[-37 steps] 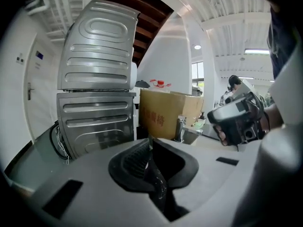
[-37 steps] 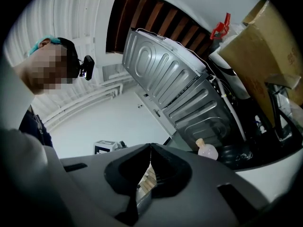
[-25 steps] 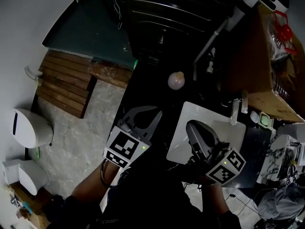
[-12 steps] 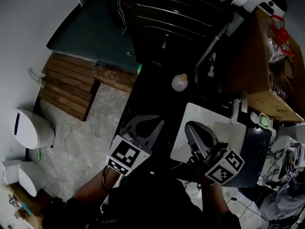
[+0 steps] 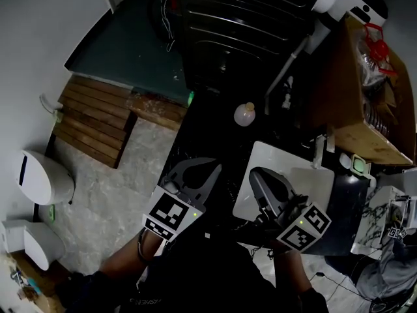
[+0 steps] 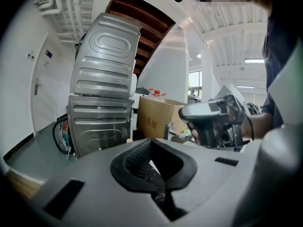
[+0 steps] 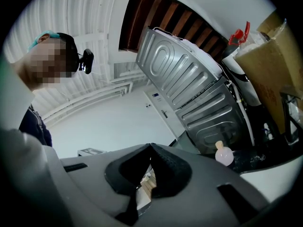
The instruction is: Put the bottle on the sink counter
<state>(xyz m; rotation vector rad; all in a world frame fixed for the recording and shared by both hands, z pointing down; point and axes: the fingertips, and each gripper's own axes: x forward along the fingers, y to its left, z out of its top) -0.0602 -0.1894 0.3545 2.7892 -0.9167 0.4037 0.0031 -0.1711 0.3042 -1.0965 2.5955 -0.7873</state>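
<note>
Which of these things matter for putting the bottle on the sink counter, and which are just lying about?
Part of the job: bottle, dark sink counter, left hand-held gripper, right hand-held gripper, both shut and empty.

Just lying about: cardboard box, toilet, wooden slats, metal appliance.

2 stacked grey metal units (image 6: 100,126) stand well beyond the left fingertips (image 6: 135,159); a cardboard box (image 6: 155,118) beyond them, rightward.
</note>
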